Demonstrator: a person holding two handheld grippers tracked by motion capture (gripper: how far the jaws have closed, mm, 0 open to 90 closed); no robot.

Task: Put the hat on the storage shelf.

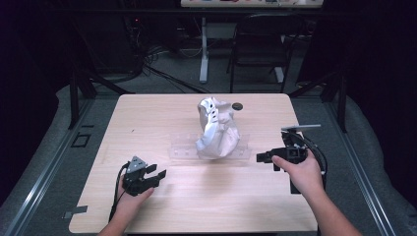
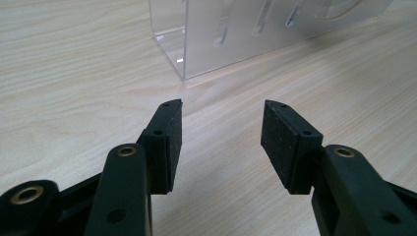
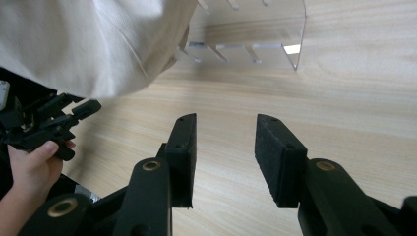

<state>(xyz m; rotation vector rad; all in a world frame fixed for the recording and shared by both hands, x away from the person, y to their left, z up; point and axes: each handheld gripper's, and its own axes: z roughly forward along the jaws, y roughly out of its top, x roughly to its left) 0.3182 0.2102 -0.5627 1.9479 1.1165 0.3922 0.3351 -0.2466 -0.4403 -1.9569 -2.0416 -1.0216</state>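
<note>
A folding chair [image 1: 260,44] stands beyond the table [image 1: 147,113], perhaps among cables [image 1: 162,73].

The left gripper [image 1: 158,175] is held low at about 7 o'clock in the high view, with its jaws apart and pointing toward 2 o'clock. The right gripper [image 1: 259,157] is at 4 o'clock, jaws apart, pointing toward 9 o'clock.

Lab: dark curtains, floor cables [image 1: 162,73], folding chair [image 1: 260,44], desk leg [image 1: 203,49].

High view overhead, facing forward across the table [image 1: 147,118]; both gripper views low, close, sharing the clear rack [image 2: 236,34].
</note>
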